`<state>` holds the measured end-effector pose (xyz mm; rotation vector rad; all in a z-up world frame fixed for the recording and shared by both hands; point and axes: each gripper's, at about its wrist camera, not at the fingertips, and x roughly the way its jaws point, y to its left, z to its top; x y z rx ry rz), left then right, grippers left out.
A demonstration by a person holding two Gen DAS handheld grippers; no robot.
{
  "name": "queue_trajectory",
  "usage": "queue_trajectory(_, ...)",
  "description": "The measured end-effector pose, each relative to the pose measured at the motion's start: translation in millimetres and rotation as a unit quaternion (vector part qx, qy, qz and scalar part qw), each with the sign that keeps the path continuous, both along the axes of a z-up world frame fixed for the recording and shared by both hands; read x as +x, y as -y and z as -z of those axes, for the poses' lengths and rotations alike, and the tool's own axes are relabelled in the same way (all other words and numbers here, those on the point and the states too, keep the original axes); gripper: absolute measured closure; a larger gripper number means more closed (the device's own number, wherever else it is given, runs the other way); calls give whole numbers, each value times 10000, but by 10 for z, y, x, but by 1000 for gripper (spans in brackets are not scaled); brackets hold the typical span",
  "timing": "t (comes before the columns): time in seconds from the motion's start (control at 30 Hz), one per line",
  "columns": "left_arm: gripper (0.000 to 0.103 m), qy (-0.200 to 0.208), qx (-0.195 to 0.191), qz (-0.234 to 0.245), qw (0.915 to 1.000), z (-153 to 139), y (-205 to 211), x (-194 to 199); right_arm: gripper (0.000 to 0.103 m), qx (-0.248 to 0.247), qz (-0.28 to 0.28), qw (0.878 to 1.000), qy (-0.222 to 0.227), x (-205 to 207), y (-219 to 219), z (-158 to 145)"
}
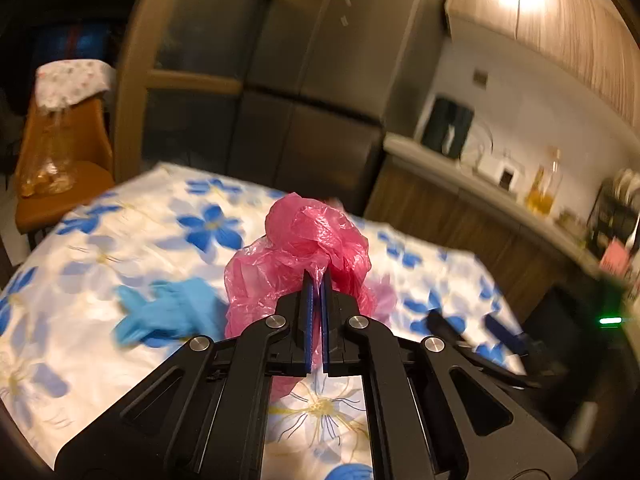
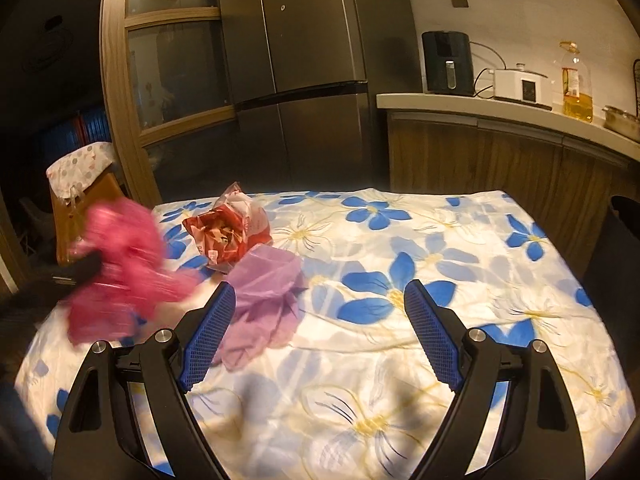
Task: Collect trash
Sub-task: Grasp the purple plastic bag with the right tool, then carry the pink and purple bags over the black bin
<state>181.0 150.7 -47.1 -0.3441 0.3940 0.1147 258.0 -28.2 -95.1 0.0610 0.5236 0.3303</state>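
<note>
Pink bag (image 1: 316, 240) pinched above floral tablecloth (image 1: 120, 240).

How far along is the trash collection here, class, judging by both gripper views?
Done: nothing visibly binned; no bin can be made out. In hand: the left gripper is shut on the pink bag. Left: the blue glove, purple bag and red wrapper lie on the table; the right gripper is open, empty.

Pink bag (image 1: 312, 240): thin, crinkled, glossy plastic film. Desk cover (image 2: 440, 240): smooth floral cloth with slight sheen. Left tool (image 1: 316, 280) and right tool (image 2: 320, 304): matt black plastic, blue textured pads (image 2: 434, 336).
</note>
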Motion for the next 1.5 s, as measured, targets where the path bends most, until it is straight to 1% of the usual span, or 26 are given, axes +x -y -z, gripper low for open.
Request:
queue_trajectory(0.07,101,174,-236,-60,9996,-72,-78,-149,20,34,-43,9999,-102,76,-78,29)
queue_trajectory(0.1,101,285,-367,-81,9989,-102,-110,-245,23,35,-70,9999,-150,121,-127,50)
queue_trajectory(0.27,101,438,-325,-260,9982,-132,-157,-451,37,-81,-219,9983,-530,352,-373,192)
queue_trajectory(0.33,101,408,-388,-296,9980,-117,-196,-488,49,-163,-258,9971,-694,407,-429,254)
queue_trajectory(0.37,101,398,-386,-295,9980,-109,-202,-499,53,-187,-286,9965,-761,423,-444,276)
queue_trajectory(0.4,101,372,-359,-315,9982,-99,-199,-508,65,-191,-321,9959,-822,431,-448,296)
queue_trajectory(0.43,101,350,-344,-329,9983,-91,-206,-521,80,-189,-351,9956,-850,436,-445,301)
queue_trajectory(0.47,101,336,-324,-339,9983,-85,-198,-535,86,-190,-370,9954,-862,424,-436,303)
queue_trajectory(0.5,101,327,-326,-319,9984,-83,-180,-544,96,-175,-379,9955,-853,409,-423,298)
queue_trajectory(0.53,101,313,-338,-276,9986,-76,-160,-552,99,-138,-389,9958,-818,383,-382,283)
queue_trajectory(0.73,101,188,-355,39,9992,-21,33,-514,101,62,-278,9982,-533,102,-28,111)
queue_trajectory(0.87,101,115,-302,236,9992,6,225,-470,101,145,-178,9993,-285,-166,262,-49)
queue_trajectory(1.0,101,79,-198,328,9992,14,417,-449,101,257,-81,9996,-38,-427,559,-223)
queue_trajectory(1.3,101,61,-106,552,9984,-37,902,-462,101,352,10,9992,178,-796,1031,-436)
queue_trajectory(1.5,101,56,-31,828,9965,-99,1276,-386,101,386,292,9982,346,-945,1449,-551)
